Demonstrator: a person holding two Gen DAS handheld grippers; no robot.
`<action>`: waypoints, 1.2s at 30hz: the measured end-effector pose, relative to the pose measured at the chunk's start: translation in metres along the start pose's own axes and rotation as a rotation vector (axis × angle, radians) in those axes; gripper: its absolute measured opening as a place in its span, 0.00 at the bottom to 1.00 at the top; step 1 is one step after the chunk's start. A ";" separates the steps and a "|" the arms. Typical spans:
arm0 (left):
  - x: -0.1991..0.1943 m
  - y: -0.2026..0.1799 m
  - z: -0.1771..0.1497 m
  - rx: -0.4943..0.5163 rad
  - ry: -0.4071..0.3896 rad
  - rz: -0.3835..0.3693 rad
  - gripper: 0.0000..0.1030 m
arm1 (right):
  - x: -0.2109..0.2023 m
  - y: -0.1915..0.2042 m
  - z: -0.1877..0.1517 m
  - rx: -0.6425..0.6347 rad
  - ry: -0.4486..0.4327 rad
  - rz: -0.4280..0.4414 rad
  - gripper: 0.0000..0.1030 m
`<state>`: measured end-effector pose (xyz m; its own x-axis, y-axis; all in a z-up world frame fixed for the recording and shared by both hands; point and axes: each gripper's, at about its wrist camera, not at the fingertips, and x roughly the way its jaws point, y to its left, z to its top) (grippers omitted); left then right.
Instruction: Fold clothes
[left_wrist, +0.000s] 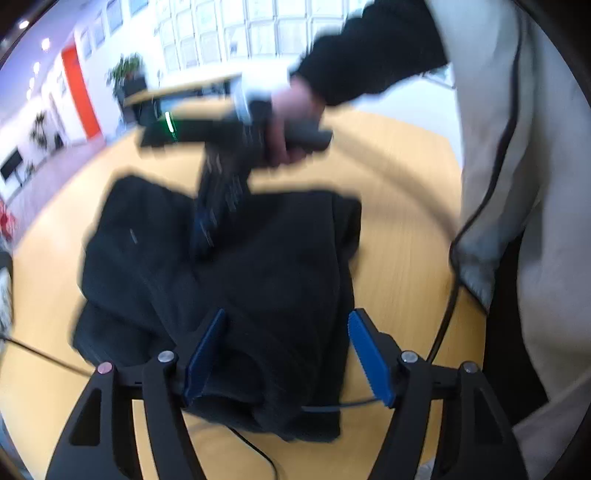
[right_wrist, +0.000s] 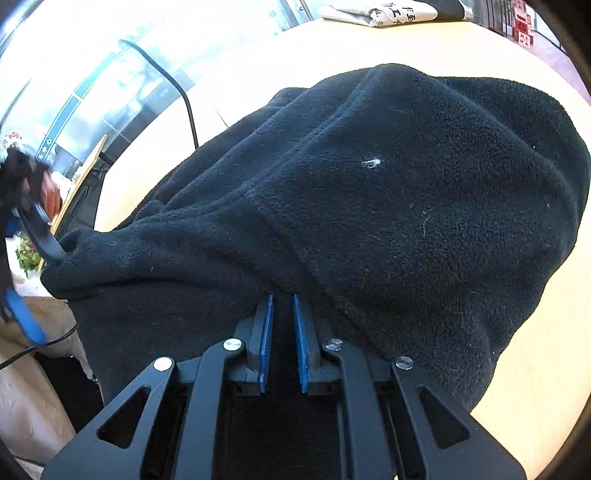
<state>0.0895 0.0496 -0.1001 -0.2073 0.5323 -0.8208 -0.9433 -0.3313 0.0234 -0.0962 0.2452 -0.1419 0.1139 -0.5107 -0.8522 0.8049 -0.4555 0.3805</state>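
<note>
Right wrist view: my right gripper (right_wrist: 283, 306) pinches the black fleece (right_wrist: 388, 192); my left gripper (left_wrist: 286, 325), spread open, could snag the near hem.

Right gripper (right_wrist: 282, 306) pinches black fleece (right_wrist: 388, 192); wooden table (right_wrist: 535, 369) beneath

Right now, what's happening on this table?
A person is folding a black fleece on a round wooden table, with a hand-held gripper in each hand. The right hand-held gripper is pinching a fold of the fleece. The left hand-held gripper is open at the fleece's near edge, holding nothing.
</note>
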 end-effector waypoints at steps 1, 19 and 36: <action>0.008 0.000 -0.007 -0.025 0.016 0.006 0.76 | -0.001 0.002 0.000 -0.005 0.000 -0.009 0.09; 0.038 -0.013 -0.048 -0.058 0.007 0.061 0.94 | 0.018 0.097 0.044 -0.323 0.030 0.181 0.03; -0.104 0.000 -0.072 -0.749 -0.003 0.279 0.86 | 0.035 0.094 0.038 -0.333 -0.029 0.066 0.02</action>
<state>0.1298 -0.0621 -0.0556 -0.4121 0.3545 -0.8394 -0.4318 -0.8872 -0.1627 -0.0391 0.1572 -0.1221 0.1593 -0.5543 -0.8170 0.9429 -0.1598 0.2923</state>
